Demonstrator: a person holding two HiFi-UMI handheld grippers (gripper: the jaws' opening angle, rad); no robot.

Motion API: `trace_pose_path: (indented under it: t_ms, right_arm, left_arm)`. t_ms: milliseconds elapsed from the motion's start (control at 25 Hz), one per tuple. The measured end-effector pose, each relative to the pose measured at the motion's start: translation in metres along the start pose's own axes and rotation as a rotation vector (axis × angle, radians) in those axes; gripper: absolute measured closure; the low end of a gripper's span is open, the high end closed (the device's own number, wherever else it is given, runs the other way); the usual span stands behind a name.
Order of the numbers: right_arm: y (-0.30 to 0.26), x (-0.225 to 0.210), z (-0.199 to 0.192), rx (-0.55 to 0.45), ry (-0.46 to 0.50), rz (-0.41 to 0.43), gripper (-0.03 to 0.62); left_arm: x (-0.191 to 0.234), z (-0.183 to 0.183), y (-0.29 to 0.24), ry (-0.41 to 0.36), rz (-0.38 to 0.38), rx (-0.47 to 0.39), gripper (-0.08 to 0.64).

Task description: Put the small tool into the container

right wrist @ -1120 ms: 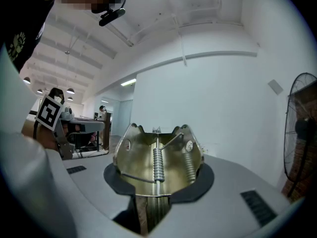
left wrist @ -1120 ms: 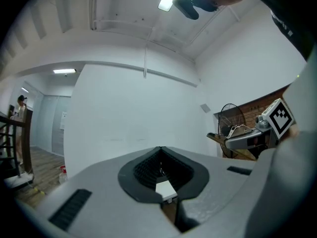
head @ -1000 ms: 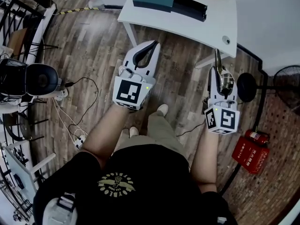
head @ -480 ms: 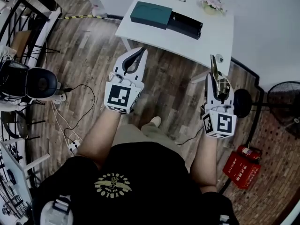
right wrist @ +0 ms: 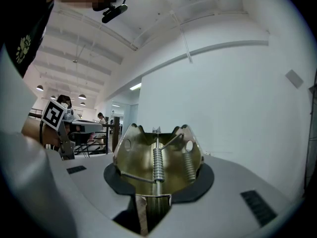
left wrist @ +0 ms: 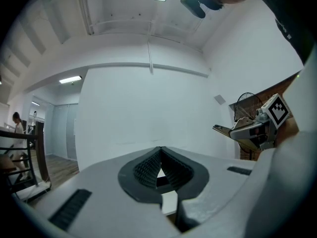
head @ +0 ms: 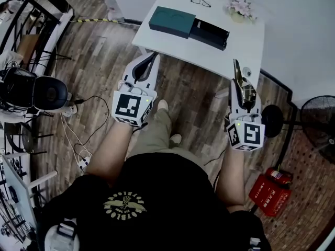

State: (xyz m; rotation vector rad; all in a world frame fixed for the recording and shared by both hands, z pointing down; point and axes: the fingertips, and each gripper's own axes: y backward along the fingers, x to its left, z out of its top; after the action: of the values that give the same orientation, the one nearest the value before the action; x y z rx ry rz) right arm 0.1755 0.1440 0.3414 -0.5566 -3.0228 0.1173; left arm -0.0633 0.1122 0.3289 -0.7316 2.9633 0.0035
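Right gripper (head: 244, 91), right of centre: jaws clamped on small tool (head: 237, 72), a brass-coloured metal piece with coil spring. Tool sticks out past jaw tips, its tip at near edge of white table (head: 230, 54). Left gripper (head: 151, 57), left of centre: jaws closed together, nothing between. Container (head: 171, 22), teal box touching black tray (head: 209, 34), lies on table, top centre, well apart from tool.

Eyeglasses (head: 200, 0) and a pink flower posy (head: 240, 7) rest on the white table (head: 246, 43), with a black fan (head: 317, 122) and red fire extinguisher (head: 272, 186) on the wooden floor (head: 99, 51).
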Motion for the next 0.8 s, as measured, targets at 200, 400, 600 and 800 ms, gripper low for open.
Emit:
trace_pose_path:
  t_ms: [200, 400, 600, 800]
  right_arm:
    - [-0.019, -0.004, 0.005, -0.008, 0.015, 0.000, 0.460]
    - [-0.041, -0.007, 0.005, -0.002, 0.017, 0.000, 0.460]
    - [-0.064, -0.014, 0.002, 0.006, -0.001, -0.003, 0.460]
    - [-0.079, -0.022, -0.005, 0.015, -0.020, -0.009, 0.460]
  left_arm:
    - [0.004, 0.007, -0.026, -0.013, -0.038, -0.034, 0.554]
    - [0.006, 0.009, -0.051, 0.004, -0.085, -0.055, 0.554]
    - [0.015, 0.005, -0.072, 0.012, -0.082, -0.043, 0.554]
    - [0.021, -0.005, -0.084, 0.006, -0.083, -0.013, 0.554]
